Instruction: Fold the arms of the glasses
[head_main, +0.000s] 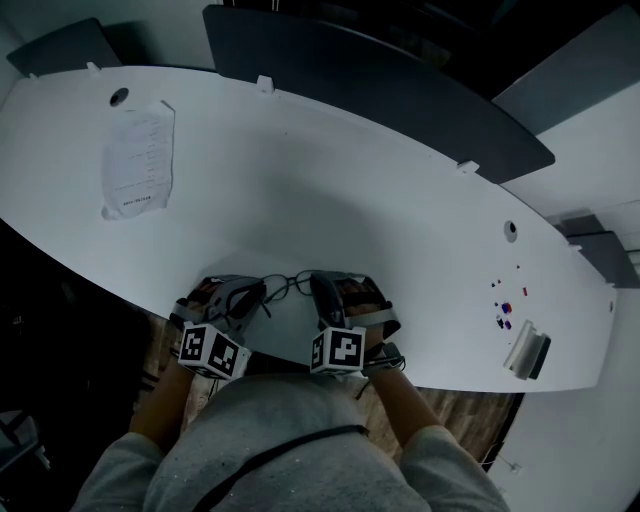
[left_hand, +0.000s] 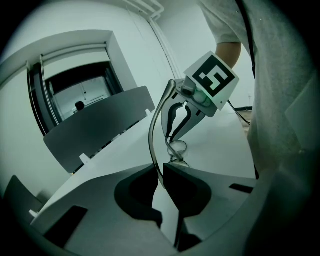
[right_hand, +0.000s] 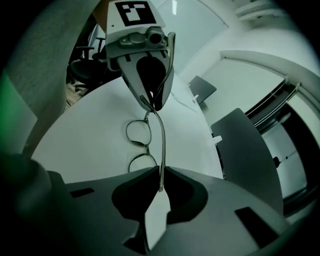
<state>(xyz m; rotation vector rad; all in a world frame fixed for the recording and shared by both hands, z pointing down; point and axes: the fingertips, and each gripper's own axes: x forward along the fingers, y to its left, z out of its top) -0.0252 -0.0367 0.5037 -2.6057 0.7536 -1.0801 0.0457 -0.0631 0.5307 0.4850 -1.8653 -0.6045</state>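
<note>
Thin dark-rimmed glasses (head_main: 288, 284) hang just above the white table (head_main: 360, 200), near its front edge, held between my two grippers. My left gripper (head_main: 262, 296) is shut on one thin arm (left_hand: 151, 135), which runs up from its jaws (left_hand: 161, 175). In the right gripper view the other arm (right_hand: 162, 145) runs down into my right gripper (right_hand: 161, 182), which is shut on its end. The two round lenses (right_hand: 138, 131) hang beside that arm. Each view shows the other gripper on the far side of the frame: the right (left_hand: 172, 137) and the left (right_hand: 154, 105).
A printed sheet of paper (head_main: 138, 160) lies at the table's far left. Dark panels (head_main: 380, 85) stand along the far edge. Small coloured bits (head_main: 505, 308) and a white and dark object (head_main: 527, 352) lie at the right end. My torso is close behind the grippers.
</note>
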